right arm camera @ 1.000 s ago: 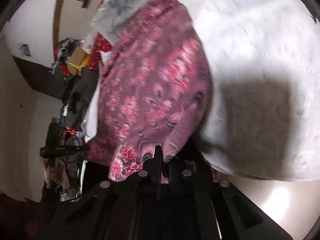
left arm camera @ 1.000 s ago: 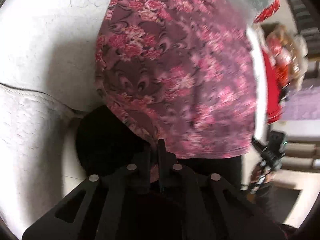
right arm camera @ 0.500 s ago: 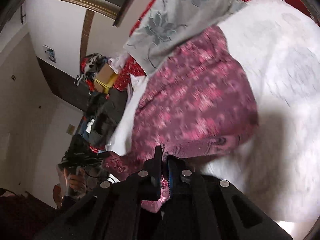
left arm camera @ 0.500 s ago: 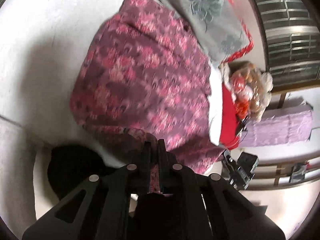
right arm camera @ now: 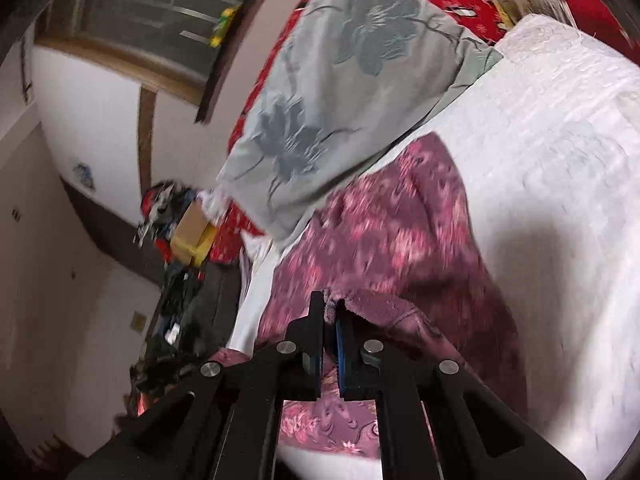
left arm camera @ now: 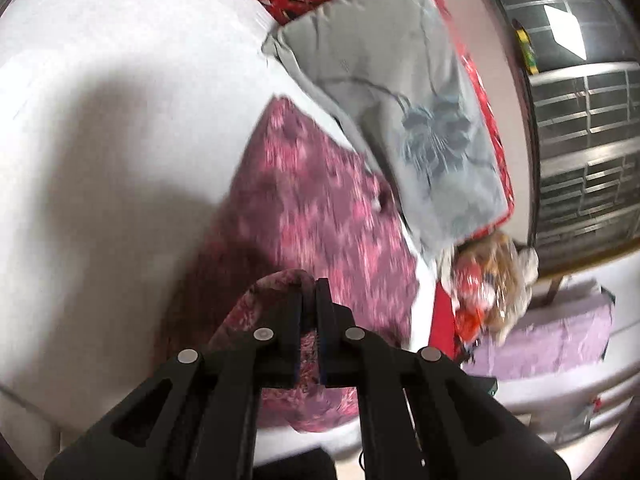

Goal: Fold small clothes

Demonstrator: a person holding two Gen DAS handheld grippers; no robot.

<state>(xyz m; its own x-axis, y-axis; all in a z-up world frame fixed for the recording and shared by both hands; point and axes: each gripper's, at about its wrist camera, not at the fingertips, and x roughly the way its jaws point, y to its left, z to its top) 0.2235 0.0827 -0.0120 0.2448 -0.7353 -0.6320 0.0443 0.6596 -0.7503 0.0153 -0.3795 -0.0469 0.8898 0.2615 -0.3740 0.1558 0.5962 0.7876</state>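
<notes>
Between each gripper's [left arm camera: 309,294] shut jaws, floral garment [left arm camera: 320,216] edge

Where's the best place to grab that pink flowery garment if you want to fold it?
By its near hem, one corner per gripper, coming from the bed's near edge. The floral garment lies spread on the white bedcover, its far end beside the grey pillow. The left gripper and right gripper already pinch that hem.
</notes>
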